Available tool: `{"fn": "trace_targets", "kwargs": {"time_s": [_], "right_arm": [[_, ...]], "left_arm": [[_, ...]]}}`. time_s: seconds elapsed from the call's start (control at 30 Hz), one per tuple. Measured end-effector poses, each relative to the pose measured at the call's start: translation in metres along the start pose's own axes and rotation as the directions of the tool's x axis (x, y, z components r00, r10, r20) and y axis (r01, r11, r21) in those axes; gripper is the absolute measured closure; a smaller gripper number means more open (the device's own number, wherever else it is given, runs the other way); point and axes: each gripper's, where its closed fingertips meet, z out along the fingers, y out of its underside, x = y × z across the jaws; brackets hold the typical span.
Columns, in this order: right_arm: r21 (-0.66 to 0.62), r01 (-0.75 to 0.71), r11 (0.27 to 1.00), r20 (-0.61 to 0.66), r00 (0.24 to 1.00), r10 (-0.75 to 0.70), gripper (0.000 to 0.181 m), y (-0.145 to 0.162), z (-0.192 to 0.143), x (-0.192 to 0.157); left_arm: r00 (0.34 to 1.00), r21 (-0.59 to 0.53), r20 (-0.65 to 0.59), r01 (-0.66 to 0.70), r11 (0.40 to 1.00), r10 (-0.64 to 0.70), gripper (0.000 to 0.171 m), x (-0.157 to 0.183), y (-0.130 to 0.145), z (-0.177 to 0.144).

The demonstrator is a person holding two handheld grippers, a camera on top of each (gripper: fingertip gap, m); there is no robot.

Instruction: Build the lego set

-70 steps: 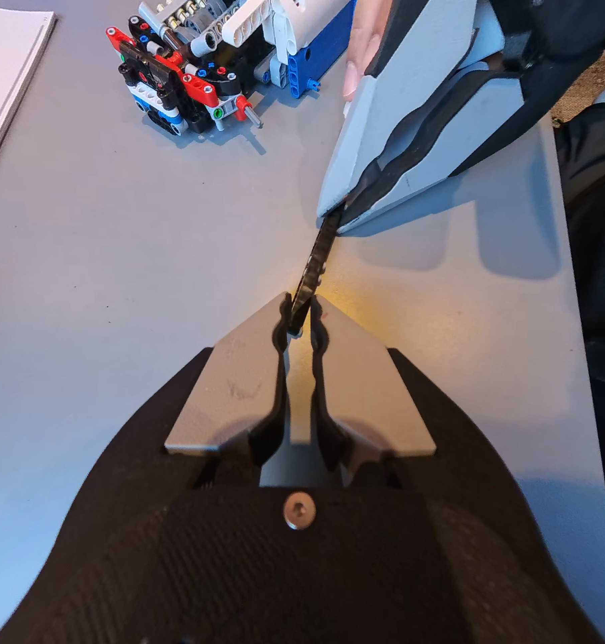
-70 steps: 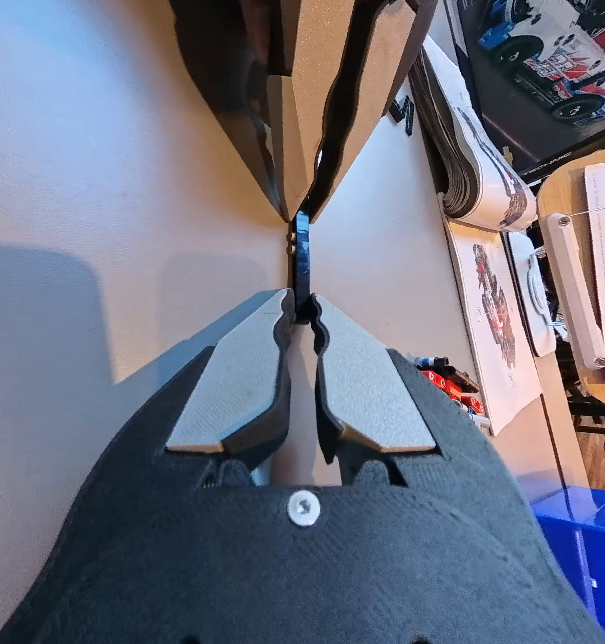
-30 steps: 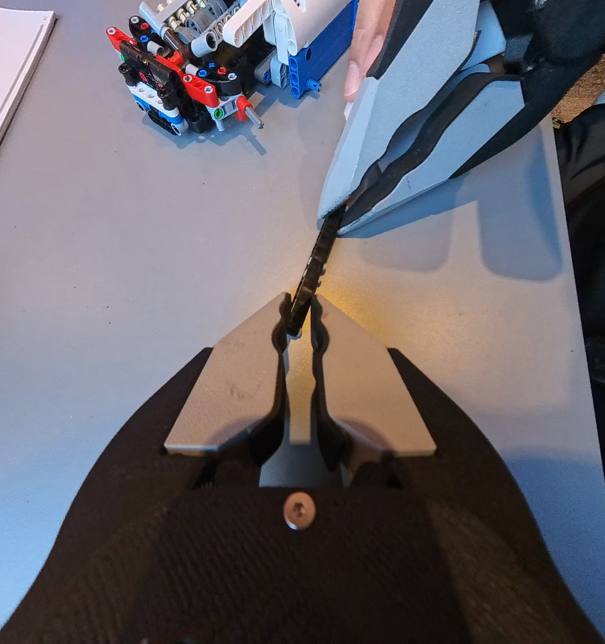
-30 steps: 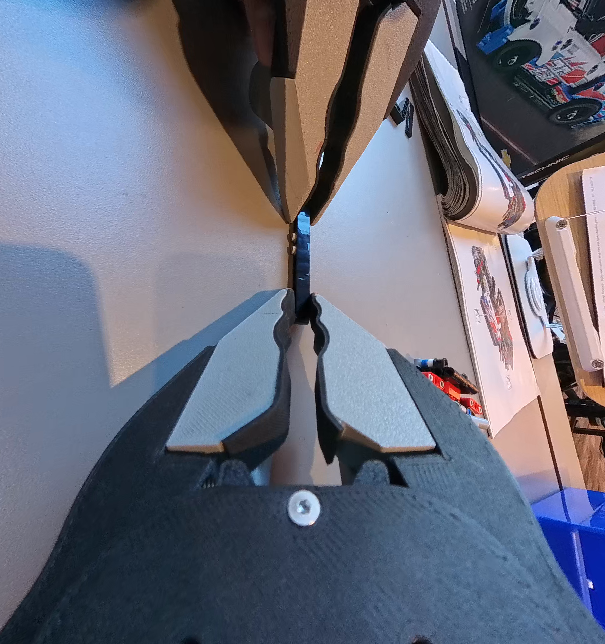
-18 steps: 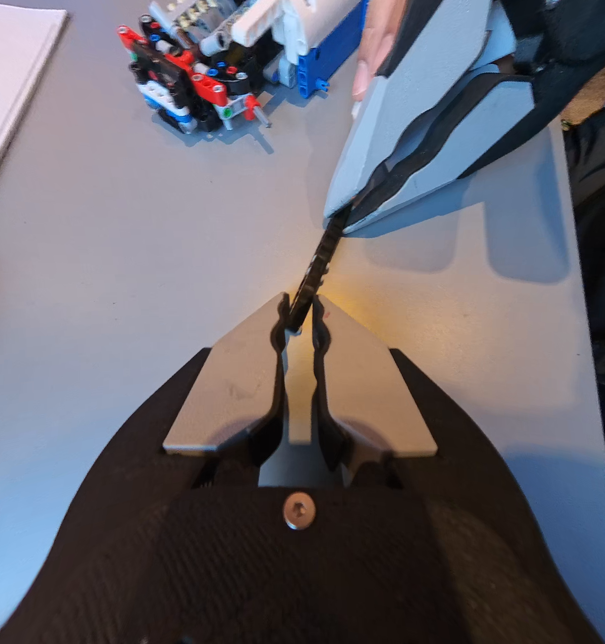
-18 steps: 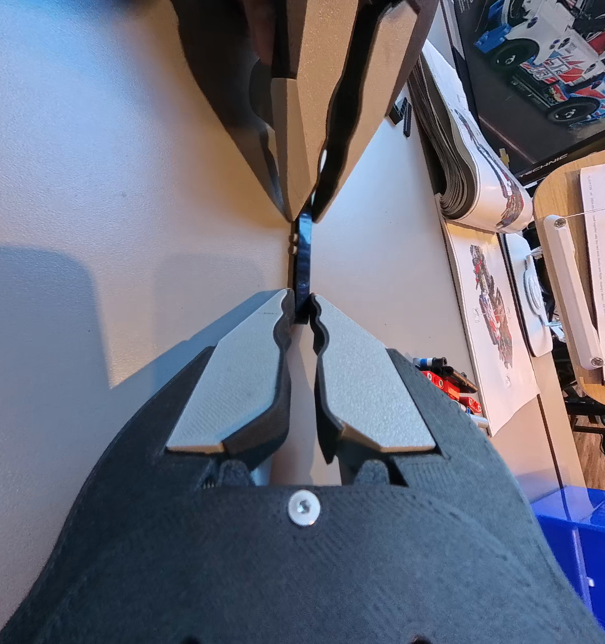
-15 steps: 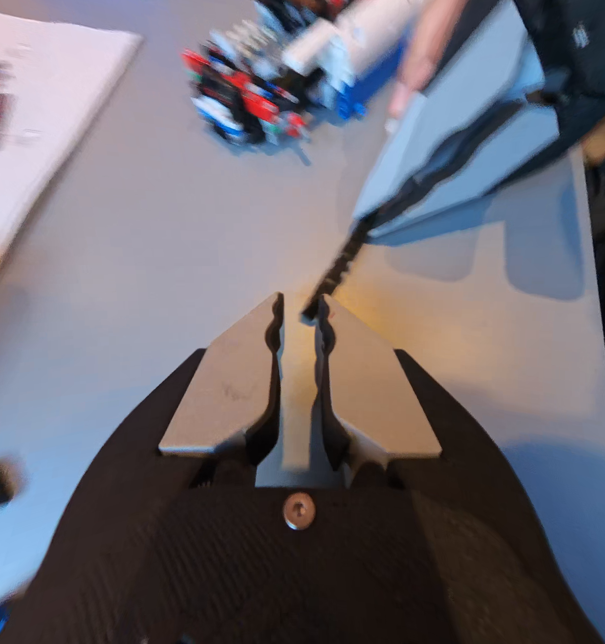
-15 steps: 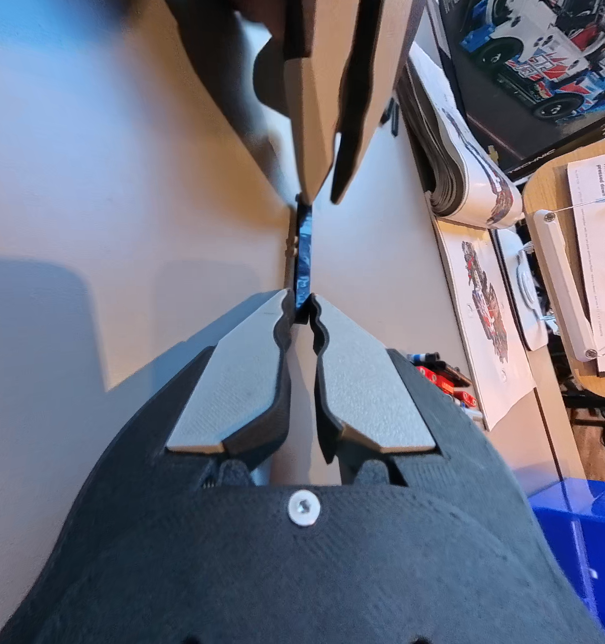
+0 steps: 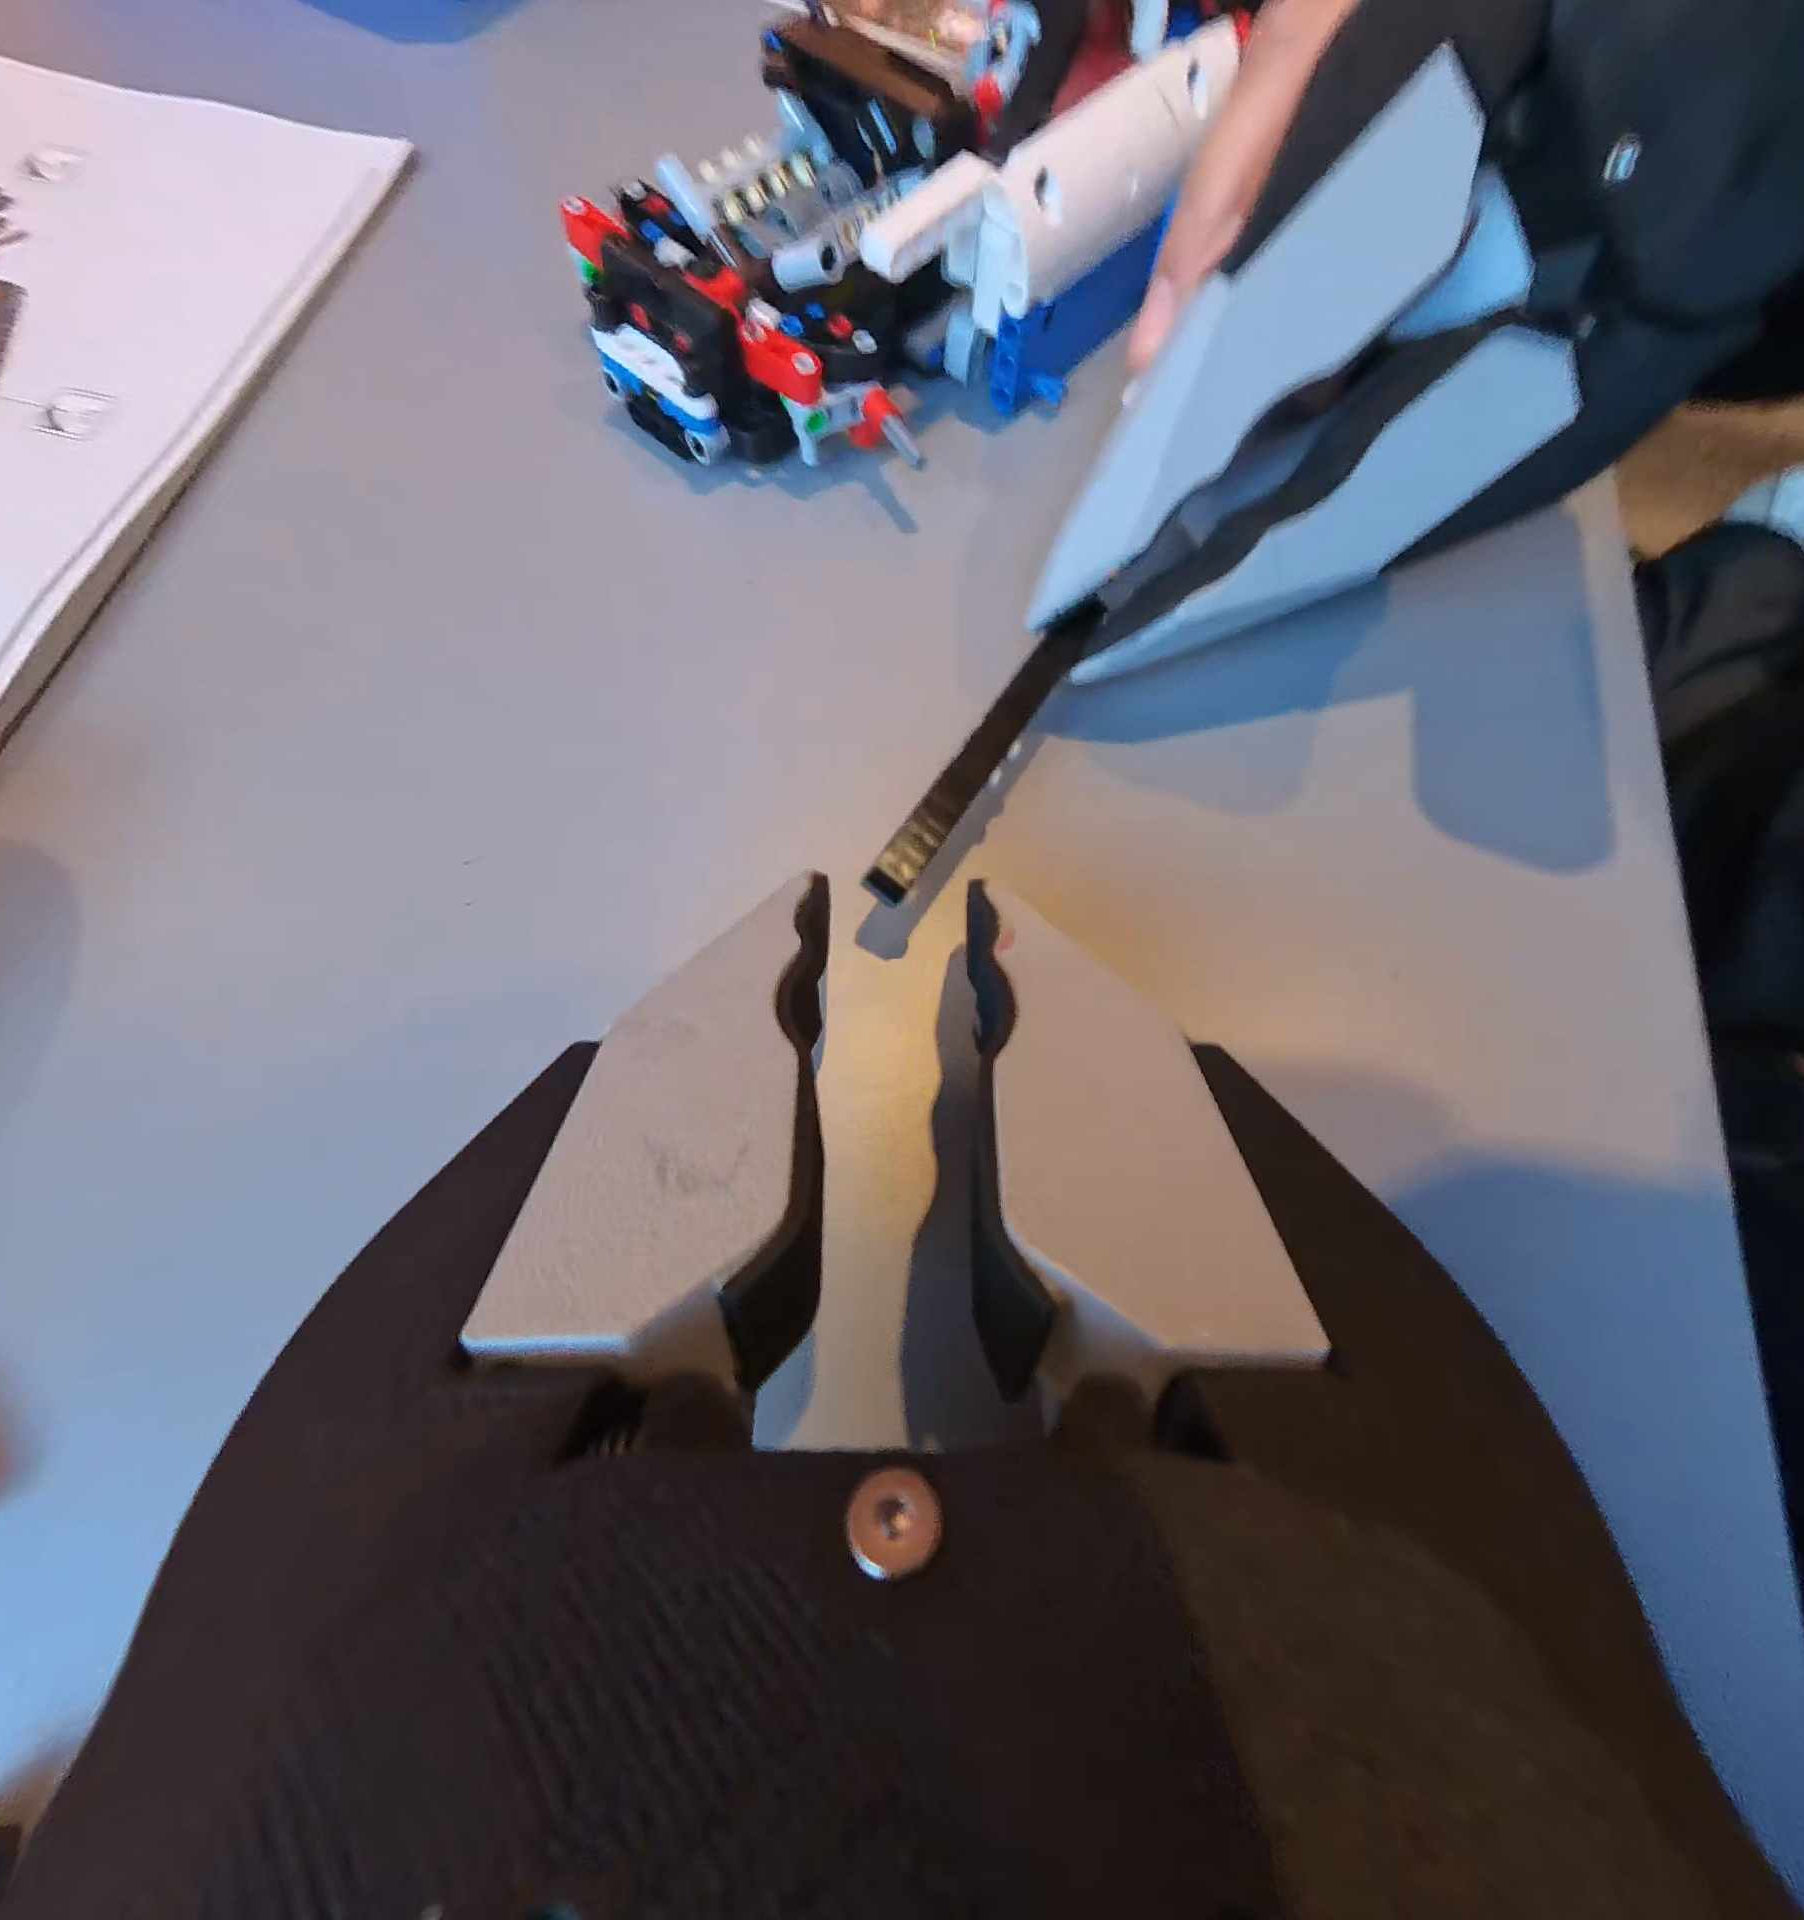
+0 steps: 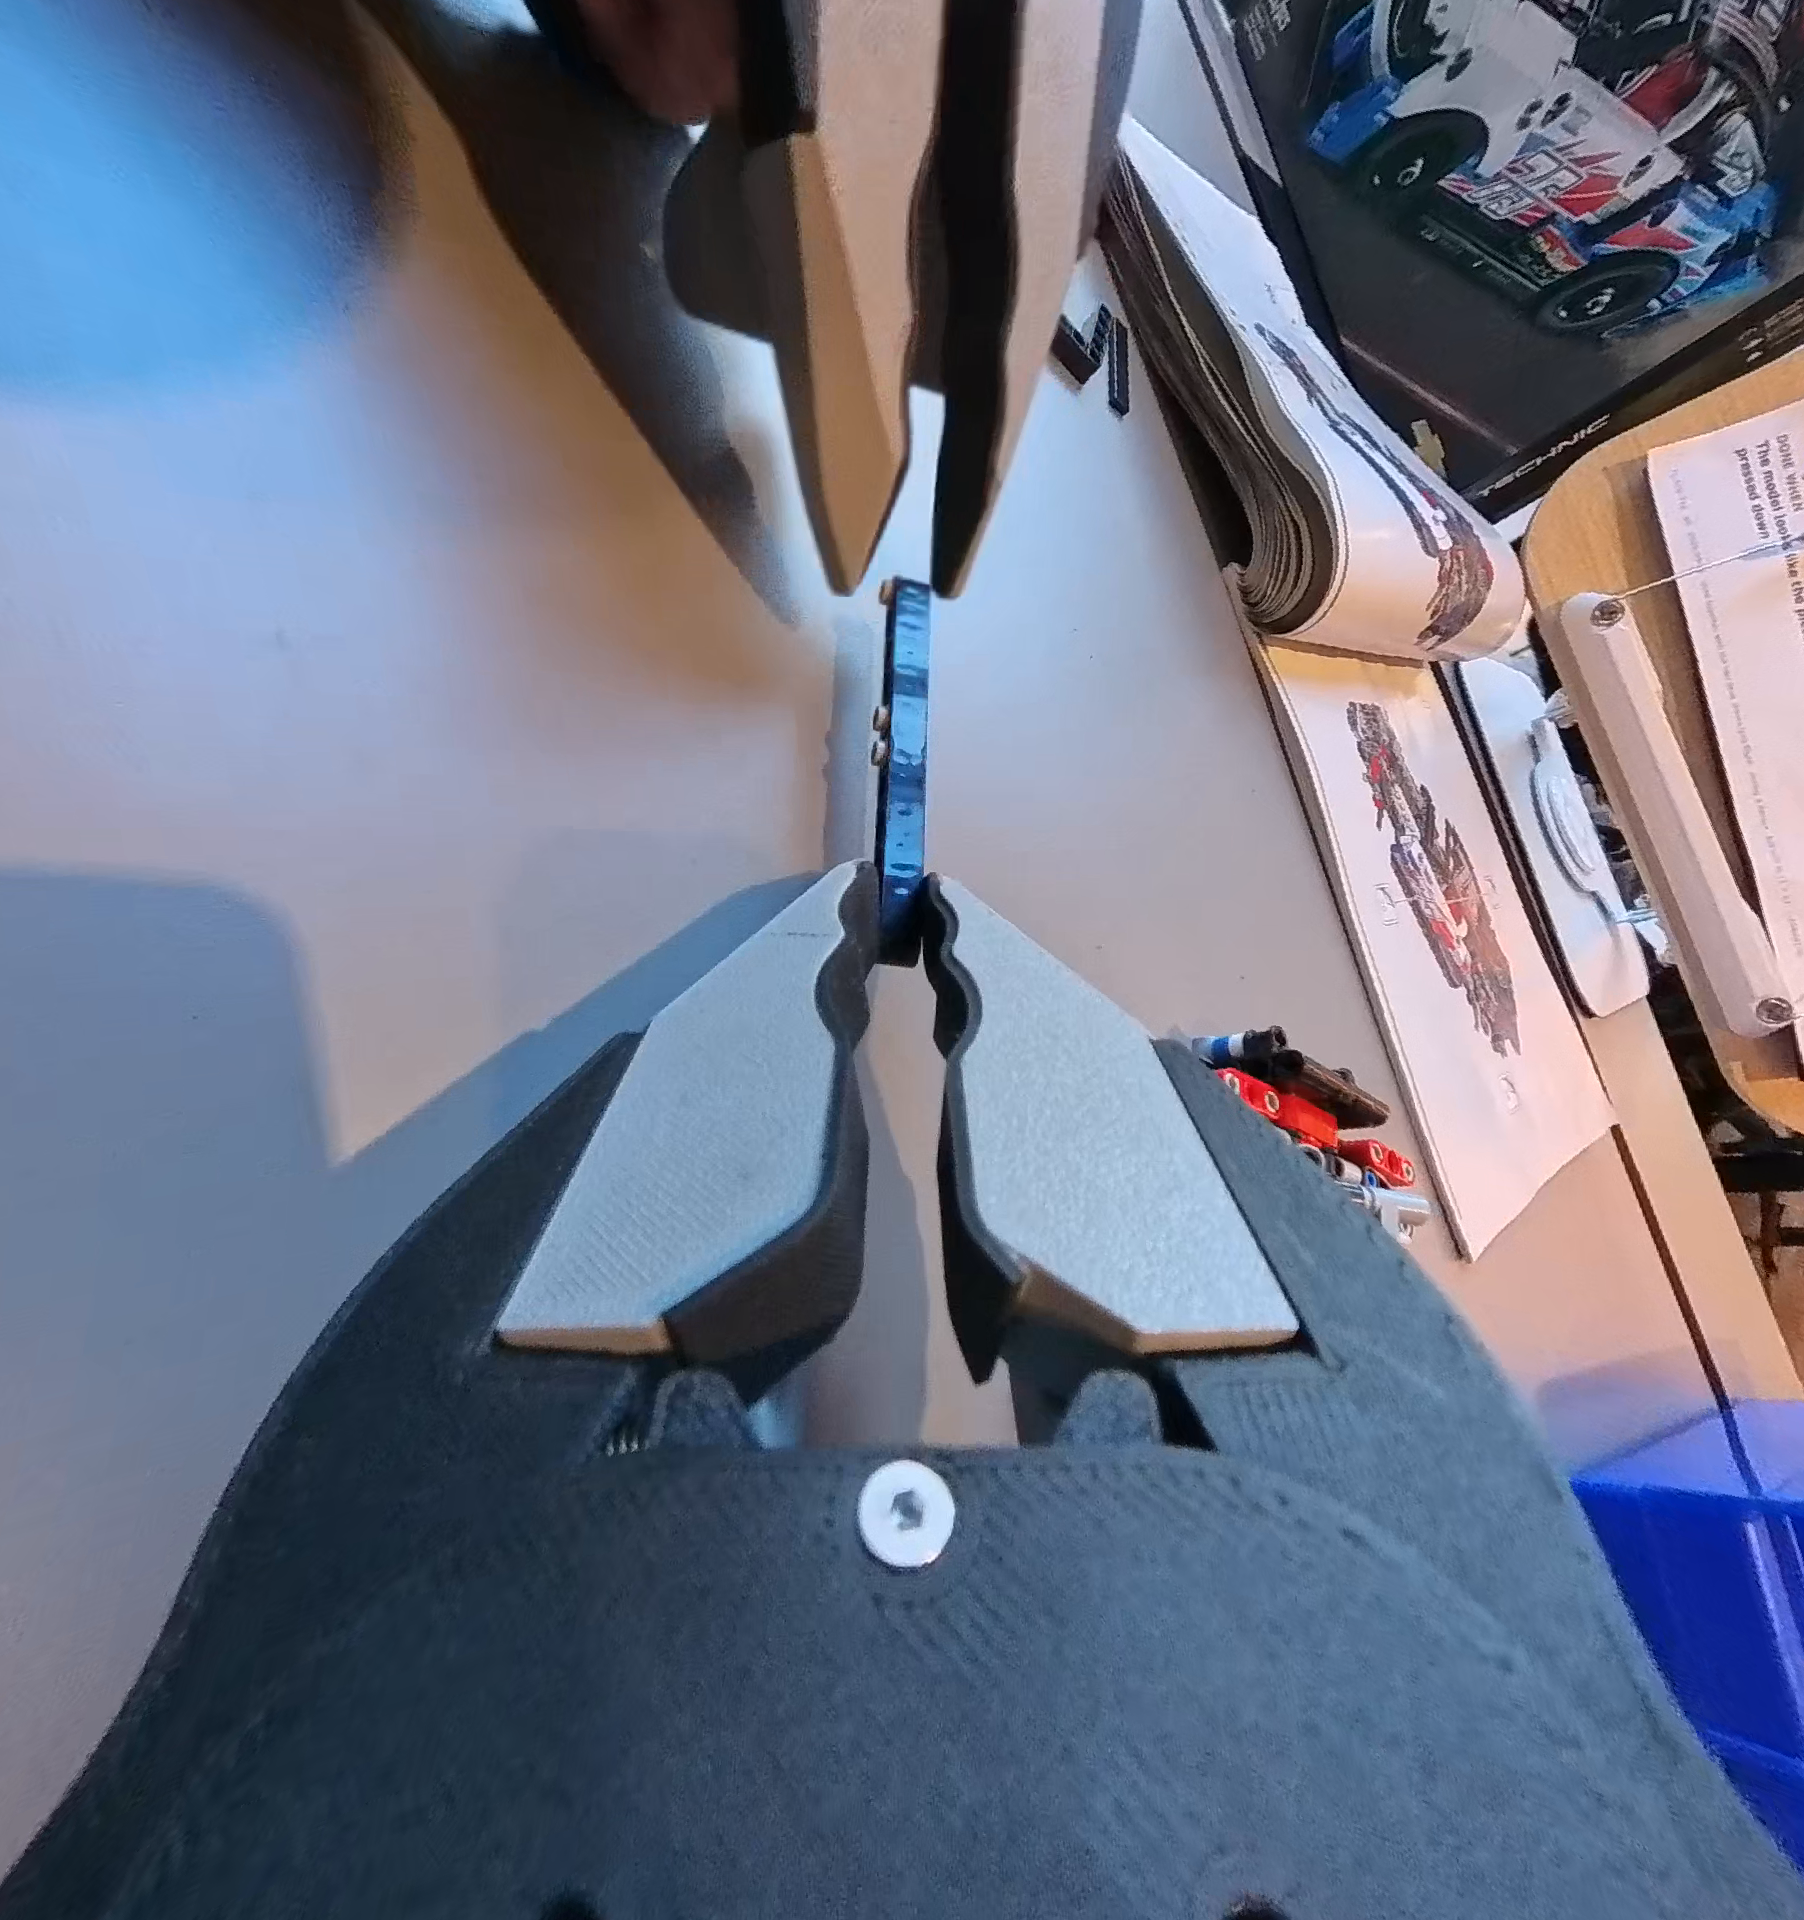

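**Beam held by right gripper only**

Right gripper (image 10: 896,914): jaws clamped on one end of the thin black studded plastic beam (image 10: 904,748), above the grey table (image 9: 462,727). Left gripper (image 9: 896,904): jaws narrowly parted, empty, just beside the beam's free end.

A hobby or office desk set up for model building

A plain grey worktop (image 9: 378,665) carries a half-built brick car model (image 9: 825,281), an open instruction booklet (image 10: 1397,935), a thick folded manual (image 10: 1324,488) and the set's box (image 10: 1563,177); a blue bin (image 10: 1750,1538) and a round wooden side table (image 10: 1625,540) stand beside it.
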Motion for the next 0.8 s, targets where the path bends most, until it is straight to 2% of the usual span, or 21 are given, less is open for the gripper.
{"fn": "trace_targets", "kwargs": {"time_s": [0.13,0.5,0.8], "right_arm": [[0.008,-0.001,1.000,0.004,1.000,0.001,0.175,-0.001,-0.001,0.000],[0.030,-0.004,1.000,0.013,1.000,0.004,0.175,-0.005,-0.002,-0.001],[0.094,-0.103,0.990,-0.013,0.994,0.105,0.176,-0.011,-0.008,0.015]], "left_arm": [[1.000,-0.042,0.015,-0.020,0.999,0.020,0.148,0.000,0.006,0.005],[0.997,-0.040,0.043,-0.062,0.997,0.064,0.152,-0.001,0.004,0.006],[0.997,-0.015,0.069,-0.039,0.999,0.040,0.152,-0.010,0.002,0.001]]}}
